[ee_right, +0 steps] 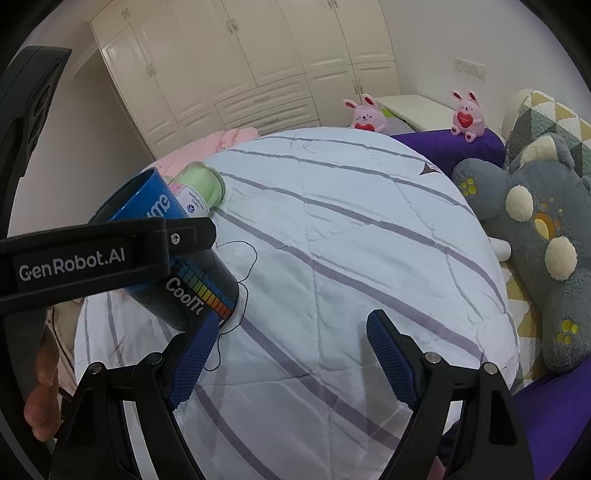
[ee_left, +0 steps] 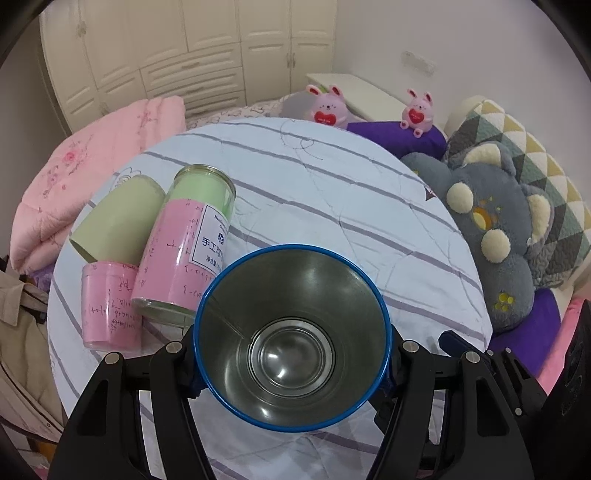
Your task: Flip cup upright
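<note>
- Cream wardrobe (ee_left: 177, 55) fills the wall at 12 o'clock.
- White wall (ee_left: 424, 33) stands at 1 o'clock.
- Striped quilt (ee_left: 332, 192) covers the bed, centre.

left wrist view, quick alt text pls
The left gripper holds a blue-rimmed steel cup, its open mouth facing the camera, above a striped quilt. To its left, a pink-and-green can, a green cup and a pink cup lie on the quilt.

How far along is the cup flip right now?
Done: the left hand-held gripper has gripped the blue cup and lifted it. In hand: the cup is tilted, mouth up and away. Left: level it and stand it on the quilt. The right hand-held gripper is open.
</note>
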Available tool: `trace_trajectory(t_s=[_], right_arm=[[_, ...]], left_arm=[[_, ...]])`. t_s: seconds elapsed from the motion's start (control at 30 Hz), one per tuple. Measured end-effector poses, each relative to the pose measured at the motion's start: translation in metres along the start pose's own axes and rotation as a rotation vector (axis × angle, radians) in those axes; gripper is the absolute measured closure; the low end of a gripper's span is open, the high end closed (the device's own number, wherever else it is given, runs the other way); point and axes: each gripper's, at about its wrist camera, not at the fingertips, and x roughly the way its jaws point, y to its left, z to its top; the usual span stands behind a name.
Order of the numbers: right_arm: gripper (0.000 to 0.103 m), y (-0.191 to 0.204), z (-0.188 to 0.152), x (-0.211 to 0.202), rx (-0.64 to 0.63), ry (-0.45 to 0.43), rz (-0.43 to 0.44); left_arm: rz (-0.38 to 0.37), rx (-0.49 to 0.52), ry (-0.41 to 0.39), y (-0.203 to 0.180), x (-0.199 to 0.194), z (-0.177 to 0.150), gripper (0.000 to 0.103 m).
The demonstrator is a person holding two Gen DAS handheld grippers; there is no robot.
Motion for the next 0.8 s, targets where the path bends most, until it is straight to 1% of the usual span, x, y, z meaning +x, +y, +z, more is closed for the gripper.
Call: trace_trajectory(t_s=[0.4,0.43,0.5,0.6,0.8], right_arm=[[0.019,0.006,-0.001,-0.001,-0.015,-0.011,0.004],[0.019,0.006,-0.001,-0.002,-0.015,-0.011,0.004],[0.019,0.006,-0.001,-0.002,-0.015,-0.011,0.005],[0.019,0.006,-0.001,-0.002,-0.015,-0.01,0.004],[0.019,0.006,-0.001,-0.002,-0.016,-0.012,0.004]], left_arm=[[0.013,0.018,-0.002,-0.004,-0.003,-0.004,0.034],[0.024,0.027,-0.011,-0.005,-0.005,-0.004,0.032],[0.03,0.042,-0.026,-0.007,-0.009,-0.004,0.019],[0.039,0.054,-0.041,-0.008,-0.013,-0.003,0.017],[0.039,0.052,-0.026,-0.006,-0.014,-0.005,0.015]])
